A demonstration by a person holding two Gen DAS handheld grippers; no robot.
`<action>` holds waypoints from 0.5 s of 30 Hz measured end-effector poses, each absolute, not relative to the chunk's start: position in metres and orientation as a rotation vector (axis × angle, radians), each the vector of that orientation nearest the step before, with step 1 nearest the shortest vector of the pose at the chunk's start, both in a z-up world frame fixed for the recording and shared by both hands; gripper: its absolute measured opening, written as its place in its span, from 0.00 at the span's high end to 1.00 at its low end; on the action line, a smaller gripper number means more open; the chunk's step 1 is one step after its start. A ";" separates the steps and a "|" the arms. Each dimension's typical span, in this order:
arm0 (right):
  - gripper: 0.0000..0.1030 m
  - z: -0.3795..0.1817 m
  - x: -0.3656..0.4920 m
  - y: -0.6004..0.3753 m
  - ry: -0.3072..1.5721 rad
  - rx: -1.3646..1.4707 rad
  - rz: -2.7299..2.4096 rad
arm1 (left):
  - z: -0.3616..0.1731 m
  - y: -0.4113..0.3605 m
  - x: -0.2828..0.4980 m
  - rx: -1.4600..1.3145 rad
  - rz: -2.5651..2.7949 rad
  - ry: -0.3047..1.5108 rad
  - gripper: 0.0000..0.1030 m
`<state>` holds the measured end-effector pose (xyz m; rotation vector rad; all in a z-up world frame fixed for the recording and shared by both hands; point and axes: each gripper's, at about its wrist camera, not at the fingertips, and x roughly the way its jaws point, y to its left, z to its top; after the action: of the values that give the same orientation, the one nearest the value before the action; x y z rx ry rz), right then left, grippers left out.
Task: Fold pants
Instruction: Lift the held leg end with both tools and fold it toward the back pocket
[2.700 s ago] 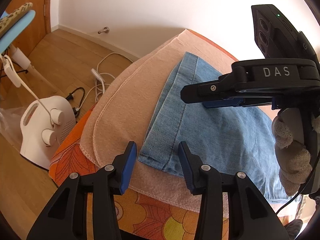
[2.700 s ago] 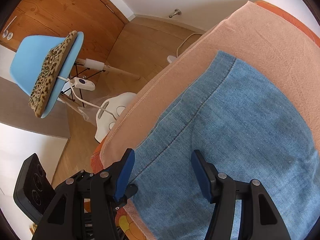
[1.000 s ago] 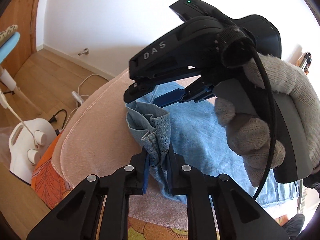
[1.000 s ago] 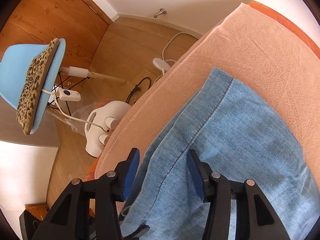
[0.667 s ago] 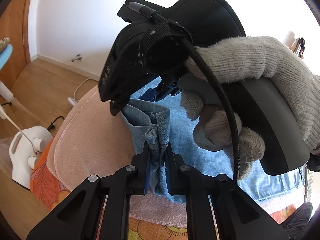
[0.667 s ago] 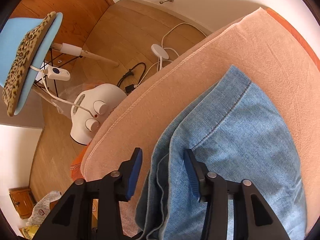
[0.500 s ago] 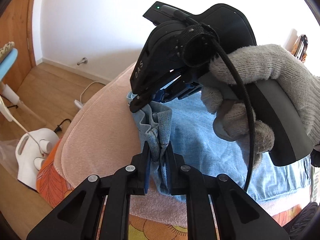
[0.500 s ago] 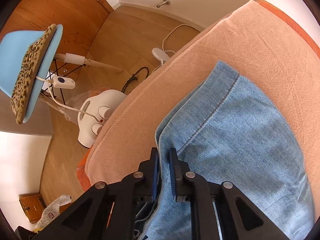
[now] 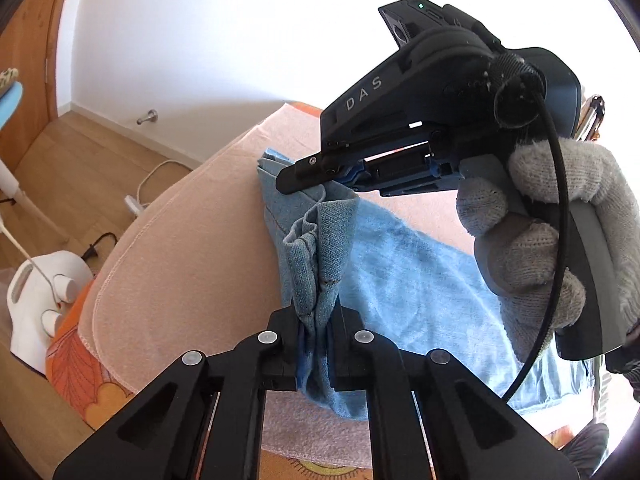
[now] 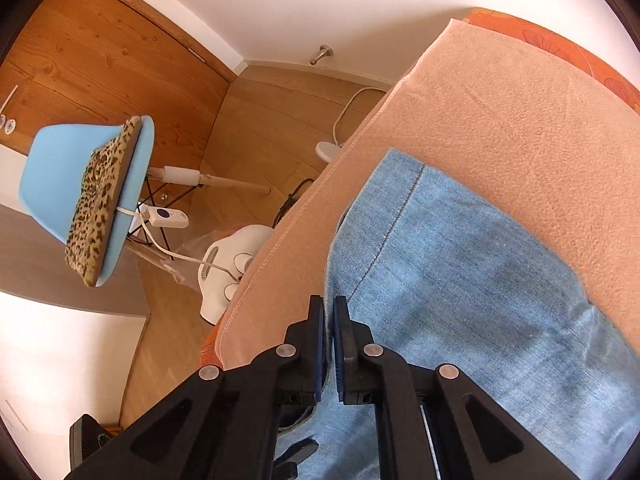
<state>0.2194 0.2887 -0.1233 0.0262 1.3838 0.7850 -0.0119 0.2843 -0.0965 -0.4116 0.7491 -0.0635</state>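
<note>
While the blue pants [image 9: 404,276] lie on a pink towel [image 9: 192,248], both tongs pinch the same end of them. The towel is spread over a desk with an orange flower cloth [image 9: 76,364].

The left tongs [image 9: 316,336] are squeezed tight on a bunched-up bit of the pants, at the hem corner closest to that camera. The cloth there is pulled up off the towel and stands in little folds between the blue pads.

The right tongs [image 10: 329,320] are squeezed tight too. A thin edge of the pants sits between their pads, on the side of the pants nearest the towel's stitched edge. In the left camera these tongs [image 9: 304,178] come in from above the pants, held by a hand in a grey knit glove [image 9: 552,240]. Their tips bite the hem farther along from the left tongs.

The rest of the pants lies flat on the towel, running away from both tongs.

On the wooden floor past the towel's edge stands a white heater [image 10: 232,268]. Farther from the towel is a blue chair [image 10: 80,168] with a spotted cushion [image 10: 100,200].
</note>
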 end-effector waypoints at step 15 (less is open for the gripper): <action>0.98 -0.030 0.200 0.133 1.167 0.242 0.738 | -0.031 0.177 -0.031 -0.358 -0.318 0.639 0.94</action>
<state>0.1999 0.1327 -0.0296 0.2423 1.1672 0.7375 -0.0306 0.1769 -0.0312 -0.3577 0.6385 -0.3184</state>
